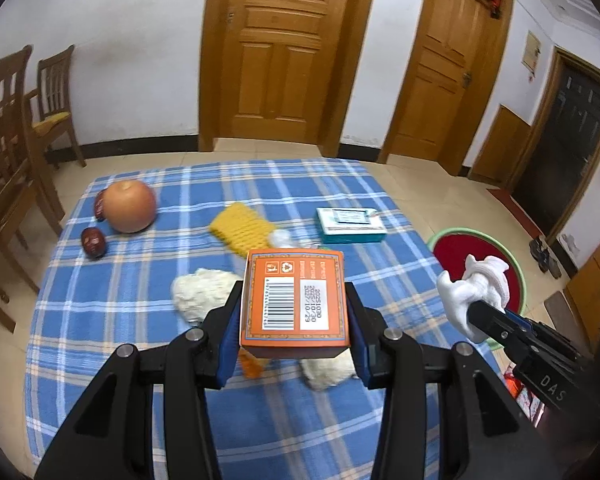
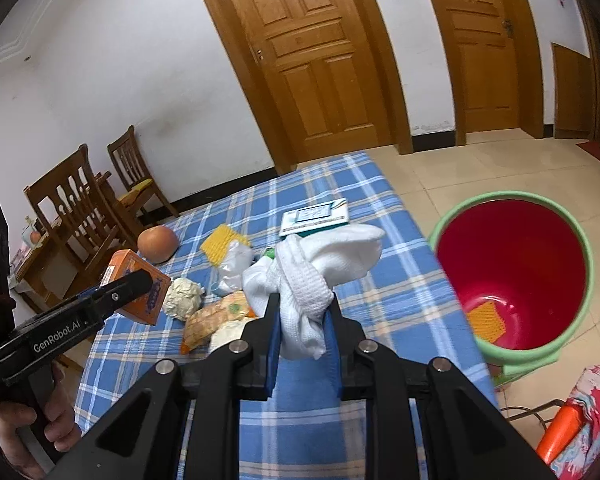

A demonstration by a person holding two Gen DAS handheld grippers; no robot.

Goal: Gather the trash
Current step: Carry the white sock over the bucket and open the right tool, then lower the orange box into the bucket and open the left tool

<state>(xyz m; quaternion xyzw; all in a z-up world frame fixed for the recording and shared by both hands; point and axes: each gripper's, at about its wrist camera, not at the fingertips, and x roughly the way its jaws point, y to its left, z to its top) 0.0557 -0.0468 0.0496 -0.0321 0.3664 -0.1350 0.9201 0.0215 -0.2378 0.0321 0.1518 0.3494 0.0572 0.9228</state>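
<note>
My left gripper (image 1: 294, 304) is shut on an orange carton (image 1: 294, 300) with a barcode and holds it above the blue plaid table (image 1: 140, 300); it also shows in the right wrist view (image 2: 140, 286). My right gripper (image 2: 302, 308) is shut on a white knotted cloth (image 2: 320, 264) above the table's right side; the cloth also shows in the left wrist view (image 1: 474, 288). A green bin with a red inside (image 2: 512, 276) stands on the floor to the right, with a yellow scrap (image 2: 486, 320) in it. Crumpled paper balls (image 2: 182, 298) and an orange wrapper (image 2: 216, 316) lie on the table.
On the table are a large orange fruit (image 1: 129, 206), two dark red dates (image 1: 93, 242), a yellow sponge (image 1: 242, 228) and a teal box (image 1: 350, 224). Wooden chairs (image 1: 4, 140) stand at the left. Wooden doors (image 1: 284, 48) are behind.
</note>
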